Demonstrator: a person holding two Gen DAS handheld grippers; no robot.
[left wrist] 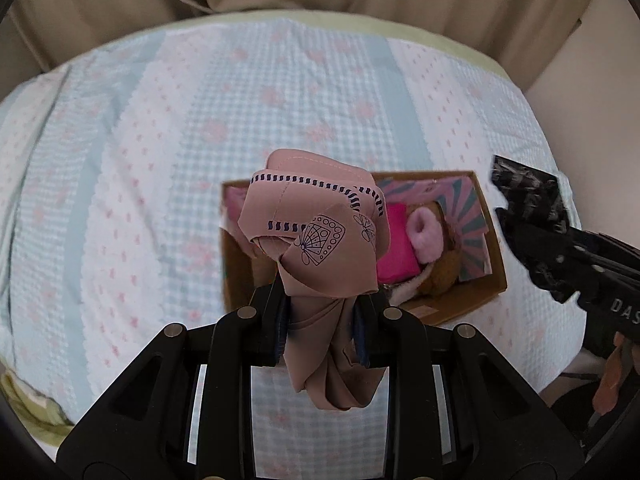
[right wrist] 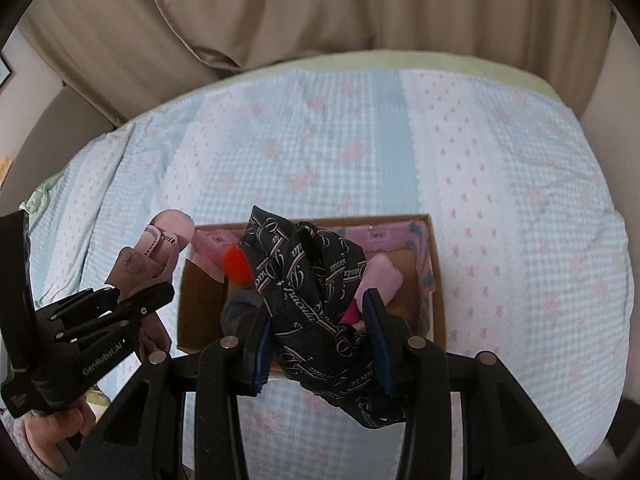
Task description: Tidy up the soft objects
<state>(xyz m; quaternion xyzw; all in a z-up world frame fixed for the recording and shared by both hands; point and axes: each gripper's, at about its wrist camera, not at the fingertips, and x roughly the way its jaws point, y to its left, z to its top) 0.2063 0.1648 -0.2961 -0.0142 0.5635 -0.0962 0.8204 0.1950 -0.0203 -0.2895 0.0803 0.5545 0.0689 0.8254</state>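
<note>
Bunching between tool [left wrist: 322, 324] pads, dusty-pink scarf [left wrist: 316, 220] with navy print.

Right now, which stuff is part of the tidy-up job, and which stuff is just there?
Part of the job:
- pink scarf, gripped in the left tool
- black scarf, gripped in the right tool
- cardboard box
- soft things already in the box: fluffy pink scrunchie, bright pink cloth

Just there:
- bedspread
- beige curtain
</note>
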